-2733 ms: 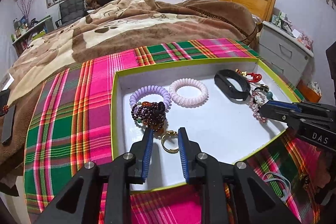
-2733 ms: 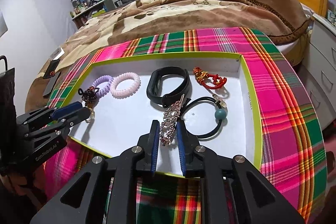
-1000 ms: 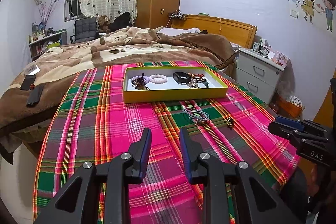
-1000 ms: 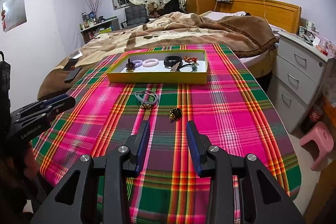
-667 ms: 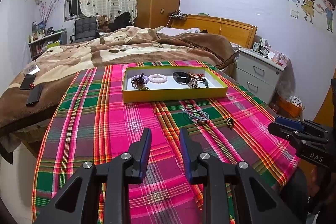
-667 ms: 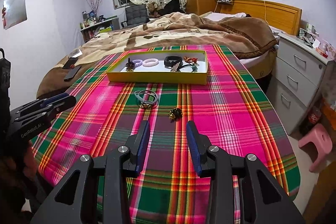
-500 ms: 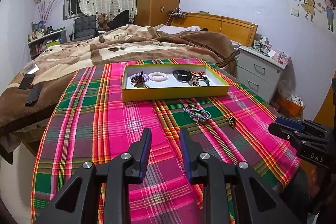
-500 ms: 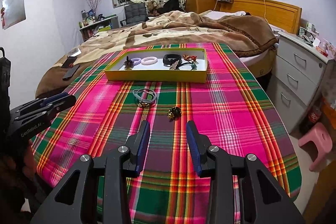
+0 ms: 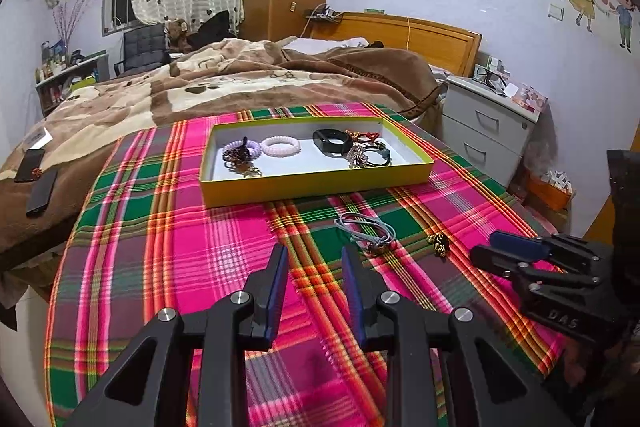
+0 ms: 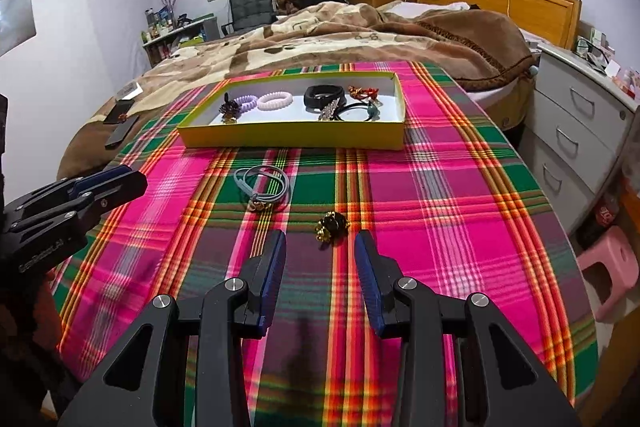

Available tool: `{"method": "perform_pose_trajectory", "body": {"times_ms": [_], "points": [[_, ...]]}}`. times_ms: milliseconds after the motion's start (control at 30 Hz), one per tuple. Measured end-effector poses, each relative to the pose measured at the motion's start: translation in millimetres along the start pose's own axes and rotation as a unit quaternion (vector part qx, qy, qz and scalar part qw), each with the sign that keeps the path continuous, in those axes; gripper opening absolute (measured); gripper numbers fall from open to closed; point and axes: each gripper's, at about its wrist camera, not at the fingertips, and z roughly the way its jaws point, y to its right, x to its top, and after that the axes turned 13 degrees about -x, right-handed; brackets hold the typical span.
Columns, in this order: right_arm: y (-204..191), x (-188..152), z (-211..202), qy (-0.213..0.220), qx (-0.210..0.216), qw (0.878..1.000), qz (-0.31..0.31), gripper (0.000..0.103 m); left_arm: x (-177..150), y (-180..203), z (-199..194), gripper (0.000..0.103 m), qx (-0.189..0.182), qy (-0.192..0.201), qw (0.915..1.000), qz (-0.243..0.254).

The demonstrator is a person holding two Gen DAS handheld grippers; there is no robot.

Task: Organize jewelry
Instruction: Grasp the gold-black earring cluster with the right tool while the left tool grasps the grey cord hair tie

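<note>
step in hand: a fresh pick appears to be lined up; two pieces are left out on the plaid cloth point(image 10: 440, 187), the rest are already laid in the yellow tray point(image 10: 296, 137).
loose pieces: a grey cord loop point(image 10: 262, 187) with a small metal charm, and a small gold-and-black ornament point(image 10: 331, 223), both lying on the cloth short of the tray, near each other but apart.
tray contents: lilac and pink coil hair ties, a dark bead bracelet, a black wristband point(image 9: 329, 142), a red knotted cord, a rhinestone clip and a black hair tie with a teal bead are seen inside.
left gripper point(image 9: 313, 261): jaws held apart, nothing between them; the cord loop point(image 9: 366, 229) lies just ahead.
right gripper point(image 10: 320, 247): jaws held apart and empty; the ornament sits just beyond the tips.
next move: each claw would need to be lowered over its piece, fingers straddling it, then closed low against the cloth.
</note>
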Motion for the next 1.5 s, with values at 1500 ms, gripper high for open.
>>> {"method": "perform_pose_trajectory", "body": {"times_ms": [1500], "points": [[31.4,5.9,37.5,-0.051,-0.016,0.998,0.029,0.021,15.2,12.2,105.2,0.041,-0.059,-0.1,0.992,-0.05]]}}
